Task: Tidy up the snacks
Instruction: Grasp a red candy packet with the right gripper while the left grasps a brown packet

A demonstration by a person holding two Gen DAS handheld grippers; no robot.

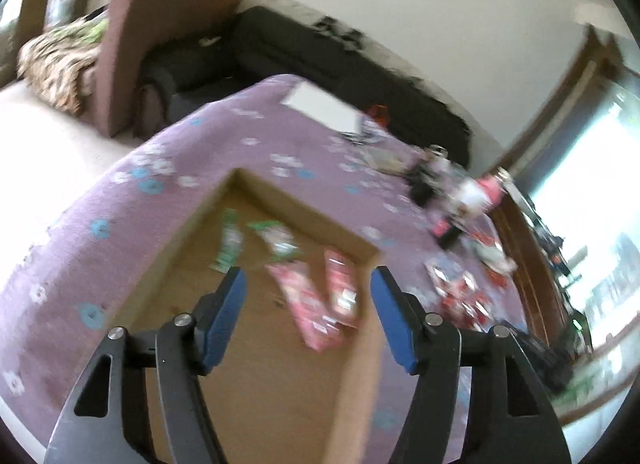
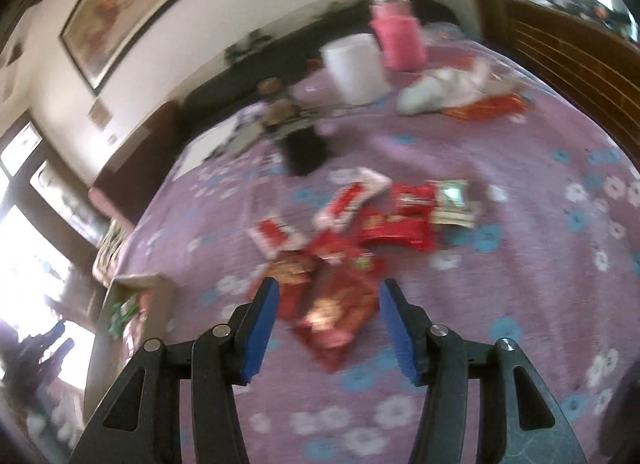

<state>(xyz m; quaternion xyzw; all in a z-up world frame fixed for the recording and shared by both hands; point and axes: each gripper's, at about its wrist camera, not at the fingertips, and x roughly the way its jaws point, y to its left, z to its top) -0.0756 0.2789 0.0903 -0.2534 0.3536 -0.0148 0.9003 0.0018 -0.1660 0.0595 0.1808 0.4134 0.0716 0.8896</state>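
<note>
A shallow cardboard box [image 1: 256, 192] lies on a purple flowered cloth. Inside it are two green-and-white packets [image 1: 230, 242] and two pink packets [image 1: 308, 304]. My left gripper [image 1: 308, 280] is open and empty, held above the box over the pink packets. A pile of red snack packets [image 2: 380, 228] lies on the cloth in the right wrist view, with a shiny red packet [image 2: 340, 312] nearest. My right gripper [image 2: 328, 288] is open and empty, just above that shiny packet. The box corner [image 2: 136, 284] shows at left there. Both views are blurred.
A white tub [image 2: 356, 64], a pink container [image 2: 398, 40], a crumpled plastic bag [image 2: 444, 88] and a black object [image 2: 306, 152] stand at the far side of the cloth. White paper [image 1: 320, 106] lies at the far edge. A dark sofa [image 1: 304, 48] is behind.
</note>
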